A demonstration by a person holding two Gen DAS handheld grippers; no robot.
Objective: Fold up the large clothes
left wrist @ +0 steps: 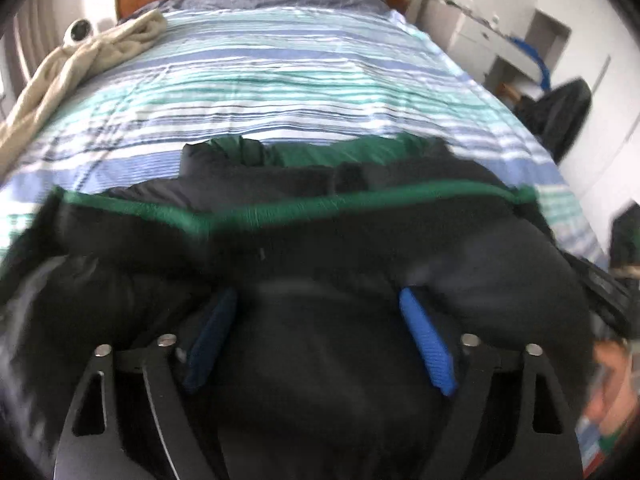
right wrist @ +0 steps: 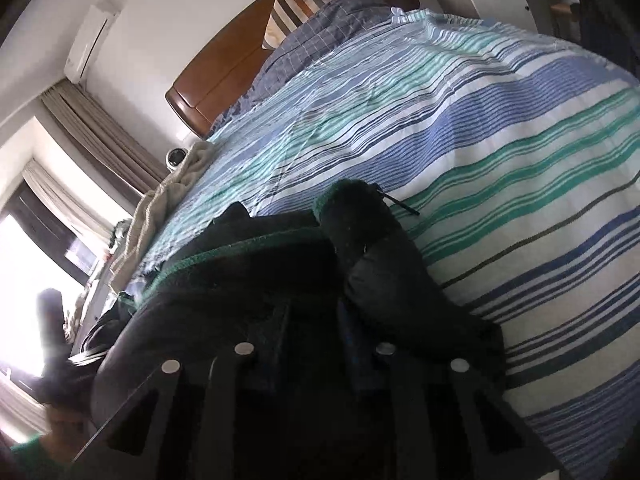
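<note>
Here a dark padded jacket (left wrist: 320,248) with green trim lies bunched at the near edge of a striped bedspread (left wrist: 280,80). The left gripper (left wrist: 320,332) stands wide, its blue pads (left wrist: 428,344) astride a mound of the dark fabric without visibly pinching it. The right gripper (right wrist: 316,320) is nearly closed in shadow over the jacket's near right part; whether cloth lies between its jaws cannot be told. A beige garment (left wrist: 80,60) rests at the far left. Likely hazards: the slick, bulky padding may slide from a shallow pinch, and an uneven pull from one side could skew the fold or drag the bedspread.
</note>
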